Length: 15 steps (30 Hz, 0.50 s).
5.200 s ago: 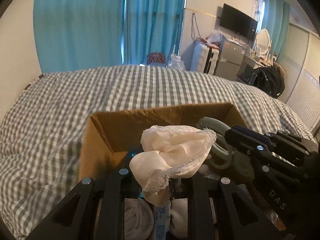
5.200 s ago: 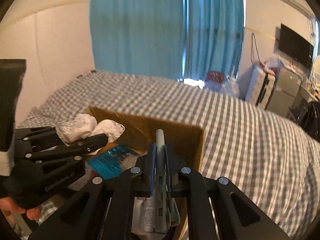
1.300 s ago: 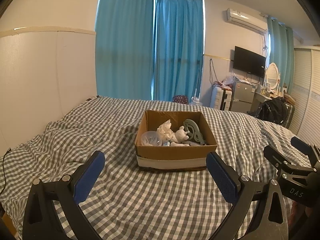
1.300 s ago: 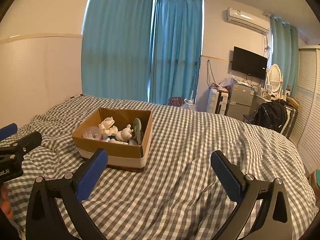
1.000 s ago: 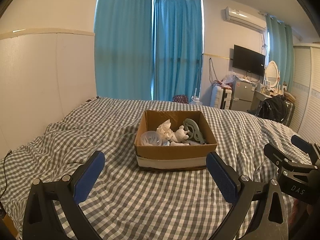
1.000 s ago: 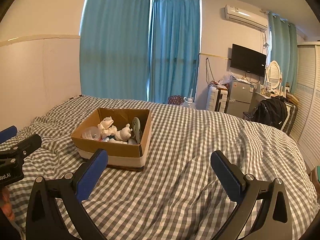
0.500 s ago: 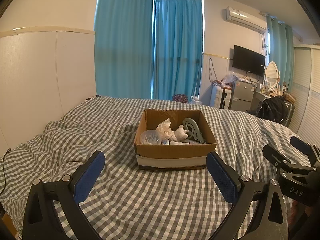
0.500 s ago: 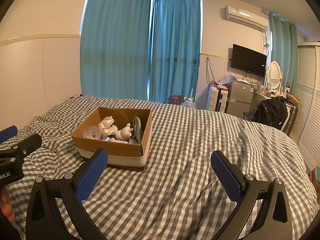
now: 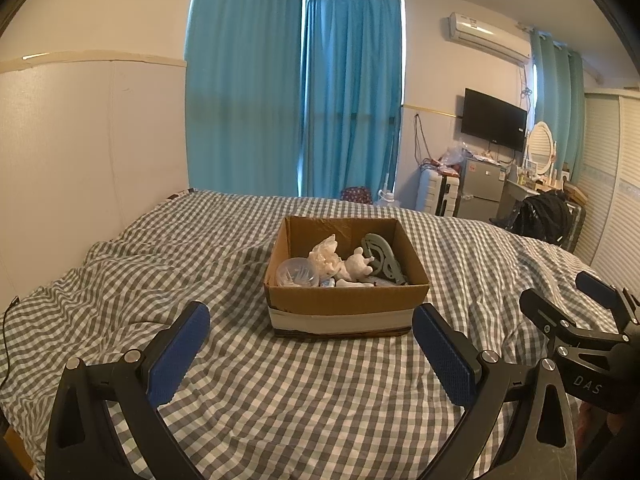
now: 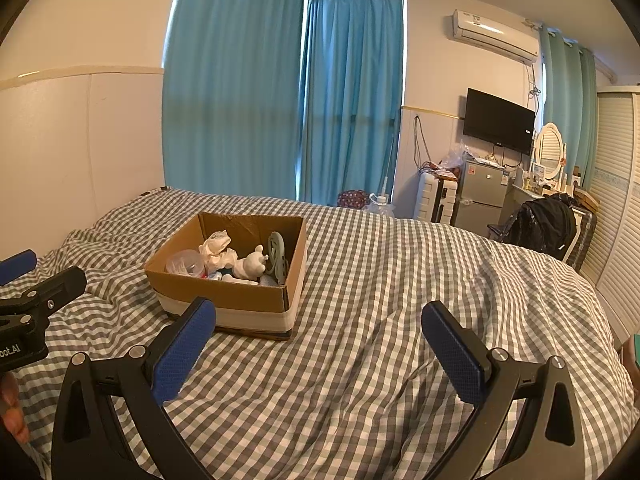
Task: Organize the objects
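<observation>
A cardboard box [image 9: 346,300] stands on the checked bed, also in the right wrist view [image 10: 228,298]. Inside lie a cream lacy cloth [image 9: 325,256], a white plush toy [image 9: 356,266], a grey-green plastic piece [image 9: 382,258] and a clear round container [image 9: 297,273]. My left gripper [image 9: 310,354] is open and empty, held back from the box's near side. My right gripper [image 10: 320,348] is open and empty, to the right of the box. Each gripper shows at the other view's edge, the right one [image 9: 576,320] and the left one [image 10: 36,284].
The grey-checked bedcover [image 10: 400,280] is rumpled around the box. A padded headboard wall [image 9: 80,152] runs on the left. Blue curtains [image 9: 320,100], a small fridge [image 10: 480,196], a suitcase [image 10: 436,198] and a black bag [image 10: 548,220] stand beyond the bed.
Five seconds ago both grippers were at the box, the left shut on the cream cloth, the right on the grey-green piece. Both have let go and drawn back. Over the last second nothing moved noticeably.
</observation>
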Motion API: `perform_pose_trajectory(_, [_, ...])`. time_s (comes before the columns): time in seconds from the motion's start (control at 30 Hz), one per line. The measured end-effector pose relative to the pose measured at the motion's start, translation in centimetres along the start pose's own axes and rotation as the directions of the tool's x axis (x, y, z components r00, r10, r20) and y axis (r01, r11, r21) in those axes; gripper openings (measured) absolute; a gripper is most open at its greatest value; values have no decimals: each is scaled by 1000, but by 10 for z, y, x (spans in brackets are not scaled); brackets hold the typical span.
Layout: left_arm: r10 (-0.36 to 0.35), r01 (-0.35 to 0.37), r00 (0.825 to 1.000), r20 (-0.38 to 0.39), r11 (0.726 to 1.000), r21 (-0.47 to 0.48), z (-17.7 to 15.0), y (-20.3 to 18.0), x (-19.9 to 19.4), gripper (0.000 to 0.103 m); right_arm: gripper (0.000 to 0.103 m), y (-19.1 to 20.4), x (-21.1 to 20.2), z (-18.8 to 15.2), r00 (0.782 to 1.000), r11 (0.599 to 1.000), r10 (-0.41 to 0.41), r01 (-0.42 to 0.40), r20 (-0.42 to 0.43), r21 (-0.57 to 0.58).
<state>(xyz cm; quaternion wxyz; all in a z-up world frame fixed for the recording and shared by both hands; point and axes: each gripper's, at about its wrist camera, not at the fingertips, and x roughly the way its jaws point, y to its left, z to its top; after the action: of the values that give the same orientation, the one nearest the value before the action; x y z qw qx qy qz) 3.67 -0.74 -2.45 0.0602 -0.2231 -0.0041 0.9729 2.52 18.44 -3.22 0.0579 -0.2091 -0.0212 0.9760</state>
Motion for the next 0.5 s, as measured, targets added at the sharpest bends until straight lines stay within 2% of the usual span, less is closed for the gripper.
perform_pose_trajectory(0.5, [13,-13,1000,5,1000,0,0,1,-1,103,103,5,2,-1,1000,1000,0,0,-3,-4])
